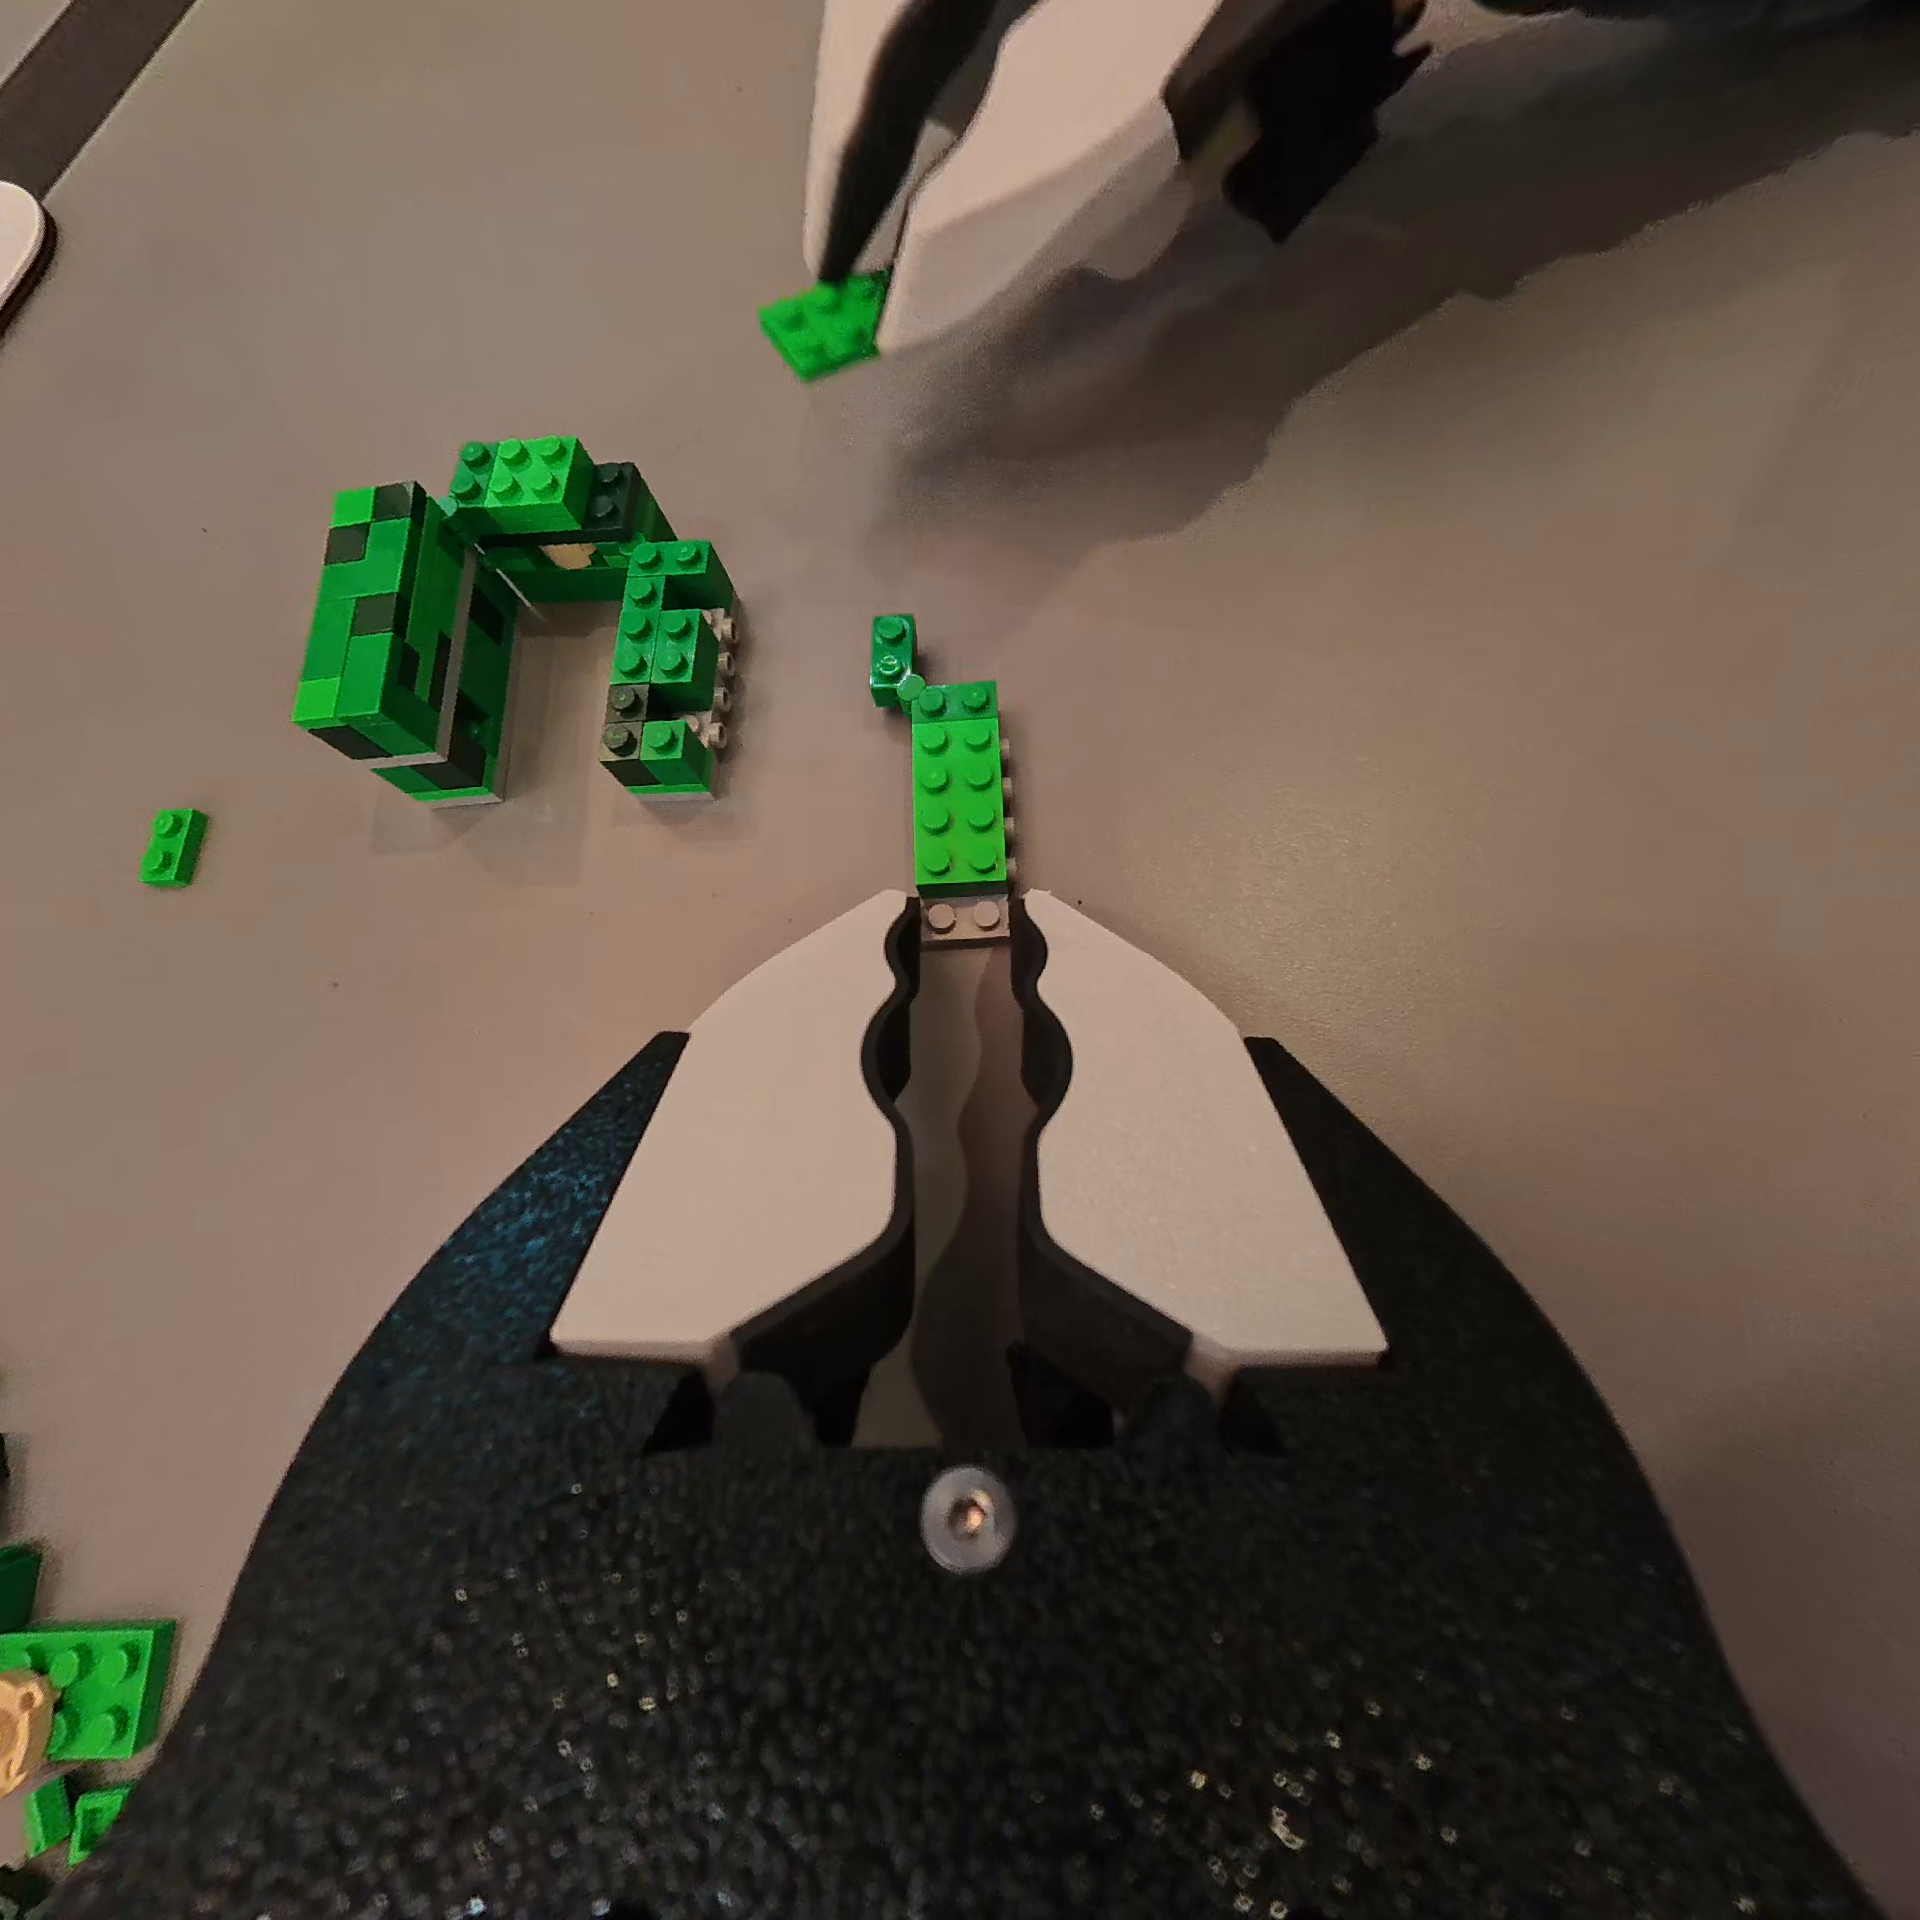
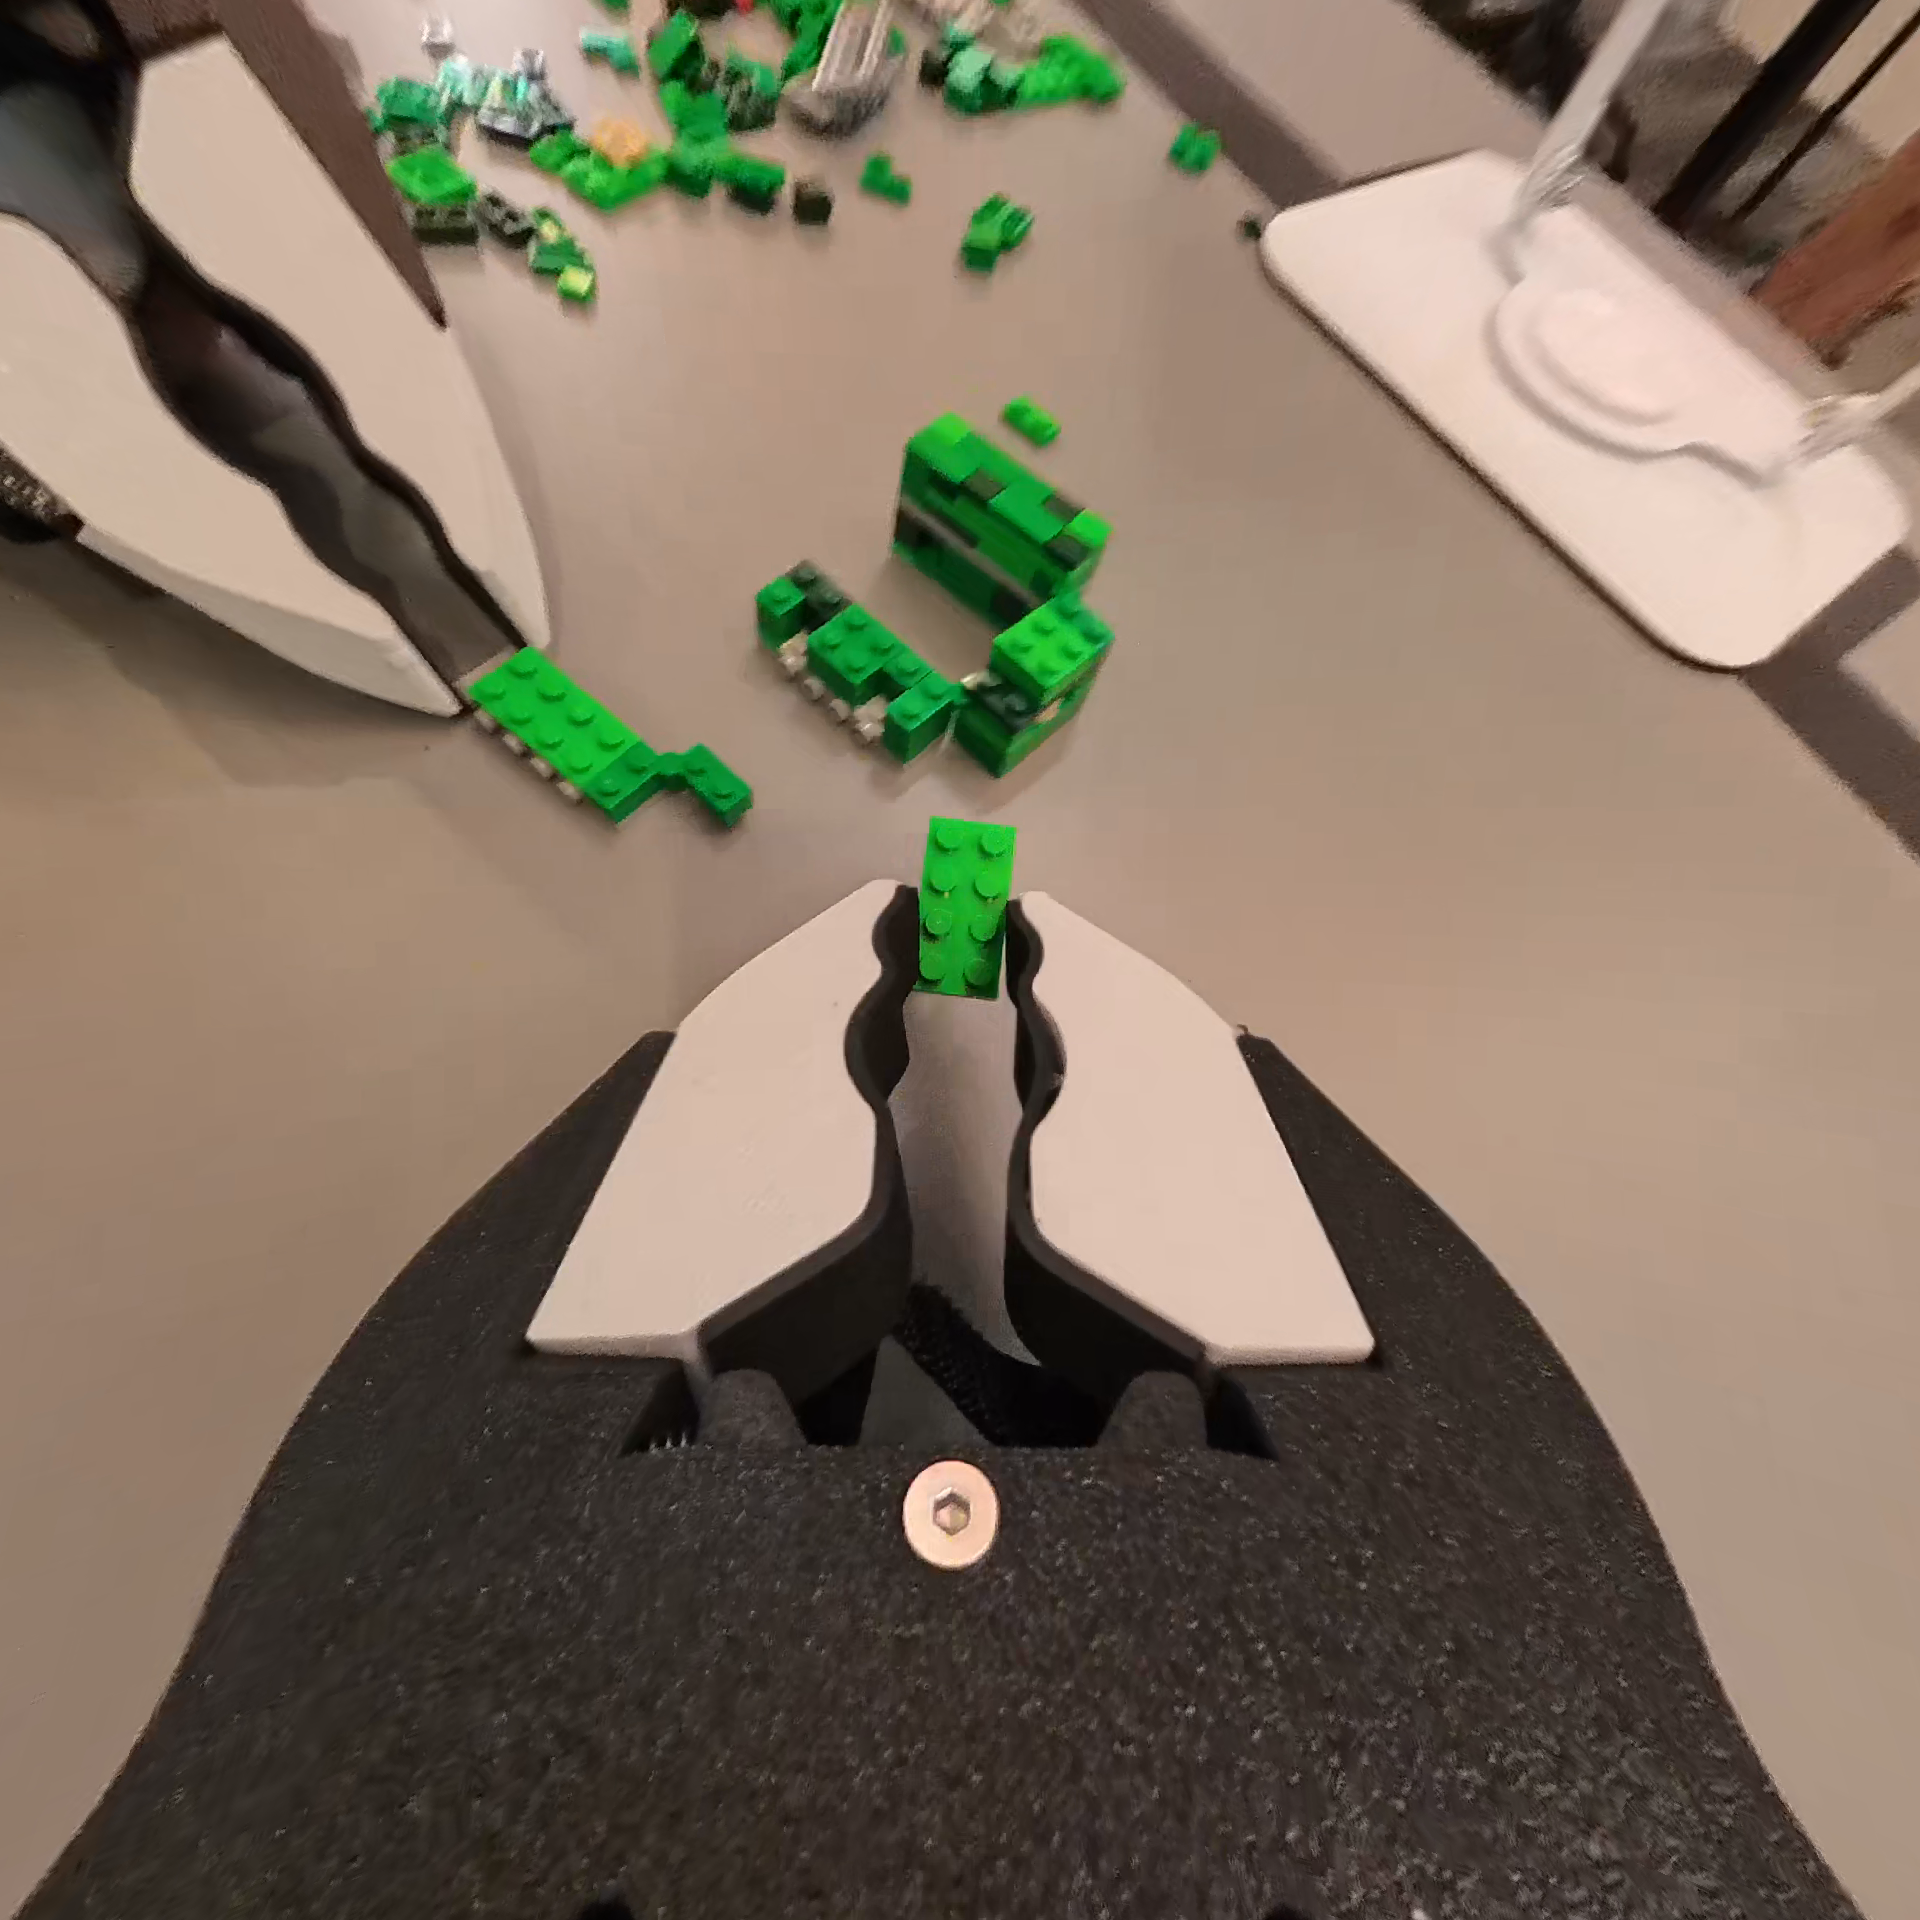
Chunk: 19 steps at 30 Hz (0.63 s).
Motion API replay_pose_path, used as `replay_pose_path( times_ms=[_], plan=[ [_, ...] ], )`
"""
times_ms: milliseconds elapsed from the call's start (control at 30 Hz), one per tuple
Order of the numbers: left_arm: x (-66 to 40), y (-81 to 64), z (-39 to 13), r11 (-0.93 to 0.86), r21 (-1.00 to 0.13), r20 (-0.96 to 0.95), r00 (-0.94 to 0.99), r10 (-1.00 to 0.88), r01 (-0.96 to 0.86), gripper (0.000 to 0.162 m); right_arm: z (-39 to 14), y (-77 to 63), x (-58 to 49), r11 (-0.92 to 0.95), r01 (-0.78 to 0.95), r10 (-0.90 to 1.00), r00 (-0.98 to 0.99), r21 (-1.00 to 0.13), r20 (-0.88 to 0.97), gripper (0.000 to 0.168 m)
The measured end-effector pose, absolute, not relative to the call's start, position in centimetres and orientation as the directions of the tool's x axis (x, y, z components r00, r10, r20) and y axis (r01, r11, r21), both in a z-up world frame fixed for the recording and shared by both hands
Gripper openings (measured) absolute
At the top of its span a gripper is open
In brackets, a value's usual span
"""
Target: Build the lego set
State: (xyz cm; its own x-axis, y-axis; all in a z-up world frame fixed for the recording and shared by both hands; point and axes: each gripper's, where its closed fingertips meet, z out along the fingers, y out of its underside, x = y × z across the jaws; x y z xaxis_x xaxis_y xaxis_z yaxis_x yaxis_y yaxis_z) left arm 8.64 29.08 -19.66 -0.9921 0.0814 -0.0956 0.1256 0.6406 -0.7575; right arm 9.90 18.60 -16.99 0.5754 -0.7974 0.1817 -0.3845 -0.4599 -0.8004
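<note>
My left gripper (image 1: 964,906) is shut on the near grey end of a long green strip assembly (image 1: 958,790) that lies on the grey table; the strip also shows in the right wrist view (image 2: 582,740), with the left gripper (image 2: 457,665) at its end. My right gripper (image 2: 961,902) is shut on a green 2x4 plate (image 2: 964,904) and holds it above the table; in the left wrist view it (image 1: 852,272) holds the plate (image 1: 826,324) beyond the strip. A green U-shaped build (image 1: 499,623) stands left of the strip and shows in the right wrist view (image 2: 966,623).
A small green 1x2 plate (image 1: 172,847) lies left of the build. Loose green pieces (image 1: 83,1688) lie at the near left, and a pile of loose bricks (image 2: 727,114) lies at the far side. A white stand base (image 2: 1579,416) with a clear post sits at the right. My hands' fingertips stand some 11 centimeters from each other.
</note>
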Motion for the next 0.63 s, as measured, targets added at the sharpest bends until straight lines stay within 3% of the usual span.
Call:
replay_pose_path(
  times_ms=[100,300,633],
  plan=[
    [8.7,29.1,-19.6,0.64,-0.758,-0.097,-0.992,0.081,0.126,0.016,-16.2,17.8,10.3,-0.412,-0.333,-0.806,0.568,-0.848,0.169,0.015],
    [9.5,29.2,-19.3,0.63,-0.774,-0.078,-0.997,0.012,0.069,0.036,-15.6,17.4,10.6,-0.337,-0.286,-0.823,0.552,-0.897,0.133,0.015],
    [9.2,29.4,-19.6,0.646,-0.76,-0.064,-0.997,0.036,0.072,0.029,-15.4,17.5,10.6,-0.302,-0.292,-0.818,0.569,-0.907,0.089,0.015]
  ],
)
